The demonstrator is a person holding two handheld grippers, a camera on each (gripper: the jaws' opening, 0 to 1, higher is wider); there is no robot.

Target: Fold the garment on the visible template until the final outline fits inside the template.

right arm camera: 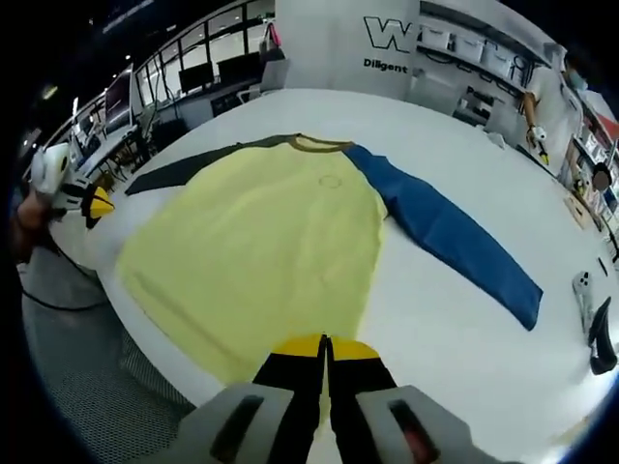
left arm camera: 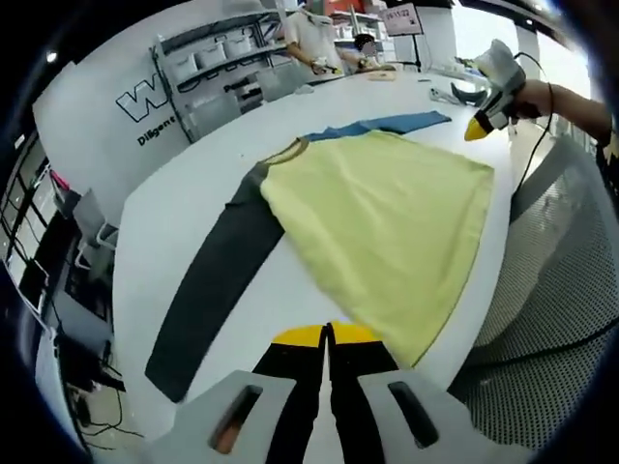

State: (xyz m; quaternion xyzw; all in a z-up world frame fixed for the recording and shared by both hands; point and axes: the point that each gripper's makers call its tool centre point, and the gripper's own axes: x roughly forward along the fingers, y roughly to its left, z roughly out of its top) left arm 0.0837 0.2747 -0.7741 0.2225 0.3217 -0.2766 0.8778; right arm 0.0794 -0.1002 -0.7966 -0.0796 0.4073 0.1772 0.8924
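A long-sleeved shirt is spread flat on a white desk, with a clenched, empty claw held above the hem at each lower corner.

In the left gripper view, the dark grey sleeve (left arm camera: 218,280) is seen stretched out to the left of the left claw (left arm camera: 328,333), its long axis slanting toward the near desk (left arm camera: 164,203) edge. The yellow garment (left arm camera: 387,217) lies ahead, hem toward both claws. In the right gripper view, the right claw (right arm camera: 324,343) hangs over the hem, the blue sleeve (right arm camera: 450,237) is angled away to its right, and bare desk is left beyond it. No template outline can be made out.
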